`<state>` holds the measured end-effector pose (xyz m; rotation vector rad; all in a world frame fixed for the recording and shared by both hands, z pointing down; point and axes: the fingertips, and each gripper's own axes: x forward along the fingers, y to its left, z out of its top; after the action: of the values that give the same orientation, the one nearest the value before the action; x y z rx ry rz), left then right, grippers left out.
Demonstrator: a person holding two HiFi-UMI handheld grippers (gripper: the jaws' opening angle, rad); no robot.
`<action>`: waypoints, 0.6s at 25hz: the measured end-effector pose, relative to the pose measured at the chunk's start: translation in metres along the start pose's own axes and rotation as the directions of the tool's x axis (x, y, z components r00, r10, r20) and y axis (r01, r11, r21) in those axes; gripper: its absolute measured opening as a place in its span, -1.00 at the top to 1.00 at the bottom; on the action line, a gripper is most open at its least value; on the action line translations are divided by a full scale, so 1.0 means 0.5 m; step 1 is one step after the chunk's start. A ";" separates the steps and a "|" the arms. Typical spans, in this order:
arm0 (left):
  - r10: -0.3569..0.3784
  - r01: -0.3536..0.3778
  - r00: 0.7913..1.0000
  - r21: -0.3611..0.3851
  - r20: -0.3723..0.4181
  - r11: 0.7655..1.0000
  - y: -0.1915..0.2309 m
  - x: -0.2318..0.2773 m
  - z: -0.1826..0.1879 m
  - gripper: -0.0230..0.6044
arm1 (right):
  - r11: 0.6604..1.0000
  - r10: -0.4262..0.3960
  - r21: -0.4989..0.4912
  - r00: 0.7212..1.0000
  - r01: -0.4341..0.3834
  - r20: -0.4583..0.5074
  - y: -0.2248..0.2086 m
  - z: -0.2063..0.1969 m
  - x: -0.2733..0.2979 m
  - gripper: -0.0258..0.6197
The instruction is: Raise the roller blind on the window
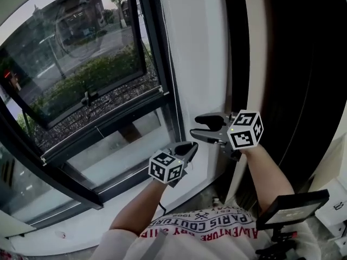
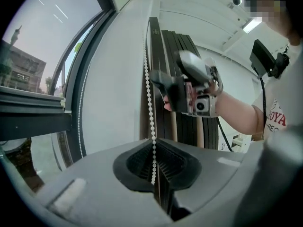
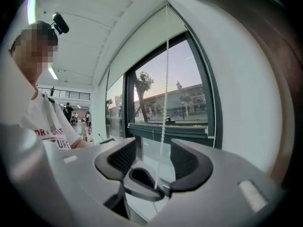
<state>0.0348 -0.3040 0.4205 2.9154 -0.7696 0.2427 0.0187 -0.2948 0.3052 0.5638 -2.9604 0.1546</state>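
Head view: The big window (image 1: pixel 81 53) fills the side from 9 to 12 o'clock. A thin white bead chain (image 1: pixel 171 64) hangs along the dark frame, next to a white wall strip (image 1: pixel 200 53). The left gripper (image 1: pixel 190 147) sits near the middle, a bit toward 6 o'clock, and points at the wall strip. The right gripper (image 1: pixel 200 128) is just above it, toward 3 o'clock, with its two jaws wide apart. A flat lamp on a stand (image 1: pixel 293 207) is at 5 o'clock.

Left gripper view: The left gripper (image 2: pixel 154 155) has its jaws squeezed together on the bead chain (image 2: pixel 151 117). The chain runs straight up toward 12 o'clock. The right gripper (image 2: pixel 189 86) is higher, at 1 o'clock, in front of tall dark panels (image 2: pixel 182 46). The window (image 2: pixel 38 79) is at 9 o'clock.

Right gripper view: The right gripper (image 3: pixel 151 155) is wide open. The bead chain (image 3: pixel 164 103) hangs down between its two jaws, but the pads do not press on it. The window (image 3: pixel 184 93) is straight ahead. The roller blind (image 3: pixel 147 46) looks like a pale sheet covering only the top of the window, at 12 o'clock.
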 end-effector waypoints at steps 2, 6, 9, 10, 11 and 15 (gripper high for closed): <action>-0.008 0.008 1.000 0.002 0.003 1.000 -0.012 0.002 0.001 0.89 | 1.000 0.007 -0.010 1.000 -0.007 0.016 0.012 0.042 0.020 0.22; -0.023 0.023 1.000 0.006 0.014 1.000 -0.032 0.007 0.005 0.89 | 1.000 -0.011 -0.028 1.000 0.012 0.027 0.017 0.090 0.049 0.26; -0.030 0.030 0.999 0.016 0.011 0.999 -0.039 0.011 0.006 0.89 | 0.998 -0.032 -0.044 0.999 0.033 0.023 0.013 0.103 0.053 0.44; -0.031 0.031 0.999 0.019 0.009 0.999 -0.039 0.012 0.006 0.89 | 0.998 -0.043 -0.047 0.999 0.044 0.021 0.008 0.104 0.052 0.49; -0.033 0.033 0.999 0.021 0.008 0.999 -0.038 0.013 0.007 0.89 | 0.998 -0.052 -0.044 0.998 0.053 0.021 0.002 0.105 0.051 0.55; -0.039 0.039 0.999 0.022 0.010 0.999 -0.040 0.016 0.009 0.89 | 0.998 -0.066 0.007 0.997 0.066 0.044 -0.015 0.109 0.046 0.89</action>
<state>0.0522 -0.2914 0.4164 2.9515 -0.7149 0.2335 -0.0051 -0.3166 0.2553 0.6736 -2.9796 0.1462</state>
